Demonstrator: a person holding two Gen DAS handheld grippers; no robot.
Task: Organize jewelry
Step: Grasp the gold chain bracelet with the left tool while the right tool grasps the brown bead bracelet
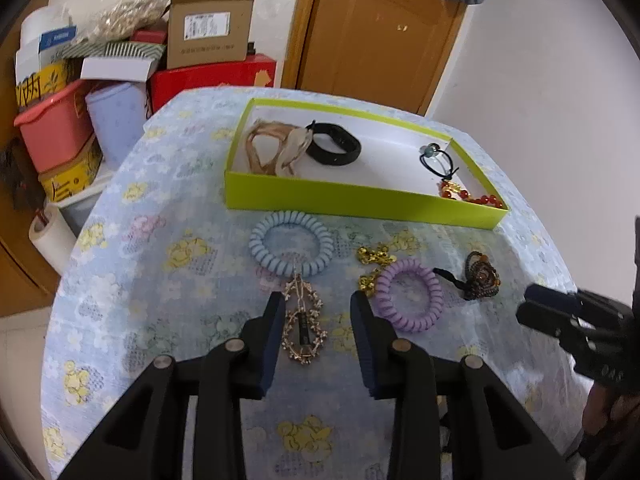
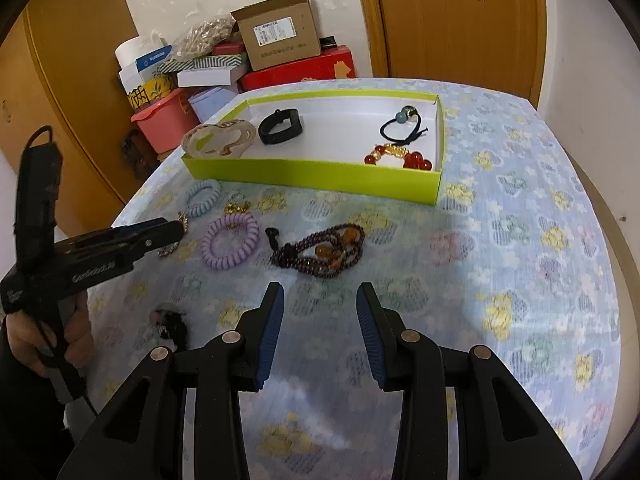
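A lime-green tray (image 1: 360, 200) at the table's far side holds a black band (image 1: 334, 144), a beige ribbon piece (image 1: 272, 144), a black hair tie (image 1: 438, 156) and red beads (image 1: 472, 196). In front of it lie a blue spiral tie (image 1: 256, 238), a gold chain (image 1: 372, 256), a purple spiral tie (image 1: 434, 292) and a dark beaded bracelet (image 2: 320, 252). My left gripper (image 1: 318, 298) is open low over the cloth, and a gold oval hair clip (image 1: 304, 328) lies between its fingers, close to the left one. My right gripper (image 2: 320, 288) is open with nothing in it, just short of the beaded bracelet.
A small black-and-white item (image 2: 168, 322) lies near the table's front left. Cardboard boxes (image 1: 208, 28), a red box (image 1: 216, 76) and a pink bin (image 1: 56, 128) are stacked behind the table's far left corner. A wooden door (image 1: 380, 32) stands behind the tray.
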